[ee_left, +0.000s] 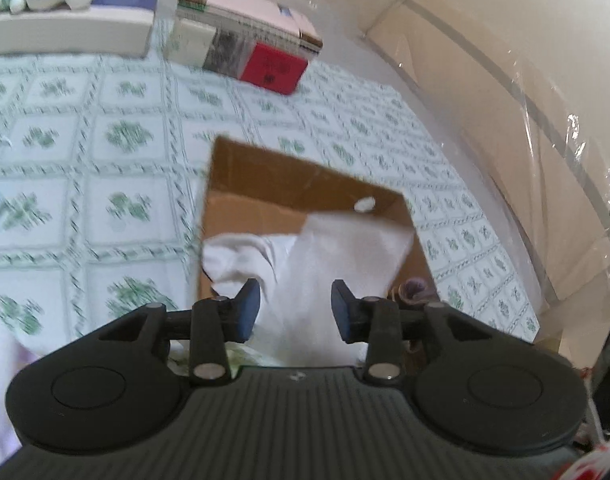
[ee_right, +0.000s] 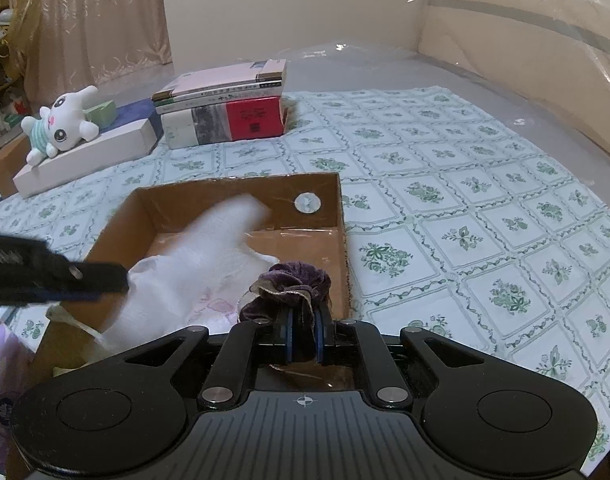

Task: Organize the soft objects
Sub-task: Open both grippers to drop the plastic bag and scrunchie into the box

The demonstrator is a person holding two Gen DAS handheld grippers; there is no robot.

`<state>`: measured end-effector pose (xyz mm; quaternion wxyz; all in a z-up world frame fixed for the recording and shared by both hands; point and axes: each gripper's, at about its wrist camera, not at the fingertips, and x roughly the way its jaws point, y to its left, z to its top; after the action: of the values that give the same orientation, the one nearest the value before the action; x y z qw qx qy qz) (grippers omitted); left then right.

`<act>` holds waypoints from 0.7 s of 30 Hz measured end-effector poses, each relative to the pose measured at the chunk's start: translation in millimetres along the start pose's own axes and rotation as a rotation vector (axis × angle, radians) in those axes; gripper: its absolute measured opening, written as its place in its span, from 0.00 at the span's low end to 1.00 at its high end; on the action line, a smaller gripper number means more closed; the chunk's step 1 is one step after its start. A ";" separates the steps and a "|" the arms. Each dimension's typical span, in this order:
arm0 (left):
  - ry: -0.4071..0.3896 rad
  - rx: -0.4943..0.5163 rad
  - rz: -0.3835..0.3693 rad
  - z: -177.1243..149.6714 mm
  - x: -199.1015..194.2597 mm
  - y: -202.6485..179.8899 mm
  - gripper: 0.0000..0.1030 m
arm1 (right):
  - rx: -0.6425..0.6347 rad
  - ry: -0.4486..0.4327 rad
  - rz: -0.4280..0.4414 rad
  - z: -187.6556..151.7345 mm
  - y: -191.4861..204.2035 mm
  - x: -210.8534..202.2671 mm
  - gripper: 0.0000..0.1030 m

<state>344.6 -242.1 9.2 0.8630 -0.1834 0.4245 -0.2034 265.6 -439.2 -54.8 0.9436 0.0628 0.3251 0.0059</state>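
1. Closest in, the right gripper (ee_right: 303,334) has its jaws pinched narrow on a purple velvet scrunchie (ee_right: 291,286), held just over the near right corner of the cardboard box (ee_right: 341,216) — likely poised to drop it inside.
2. Beside it, the left gripper (ee_left: 296,306) hangs over the same box with its jaws parted; a white sock (ee_left: 325,264) lies between them, apparently untouched by the pads, and drapes into the box — it looks released.
3. One box, then, with at least two pale cloth pieces in it; blur hides any more.
4. Farther back on the patterned bedspread (ee_right: 465,184): one stack of books (ee_right: 225,108) and one plush bunny (ee_right: 61,124) lying on a flat white box (ee_right: 85,156), probably awaiting sorting.
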 end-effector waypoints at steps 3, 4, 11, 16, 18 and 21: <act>-0.035 0.007 0.010 7.0 -17.4 6.3 0.34 | -0.003 -0.003 0.010 -0.4 2.4 -1.4 0.09; -0.046 0.008 0.019 9.1 -22.6 9.3 0.34 | -0.002 -0.004 0.009 -0.5 2.8 -1.9 0.09; -0.071 -0.010 0.062 11.7 -44.0 30.2 0.35 | 0.005 -0.010 0.010 -0.8 4.0 -7.0 0.50; -0.067 0.005 0.071 1.6 -51.6 27.6 0.35 | 0.011 -0.027 0.023 -2.2 9.2 -17.3 0.51; -0.069 0.022 0.072 -3.0 -55.4 23.7 0.35 | 0.023 -0.031 0.026 -3.5 10.0 -23.4 0.51; -0.074 0.052 0.075 -11.7 -62.7 16.1 0.35 | 0.043 -0.033 0.023 -7.5 10.0 -34.8 0.51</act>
<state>303.4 -198.3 35.9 0.8896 -0.1522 0.3934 -0.1752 233.8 -430.2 -38.2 0.9471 0.0867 0.3088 0.0089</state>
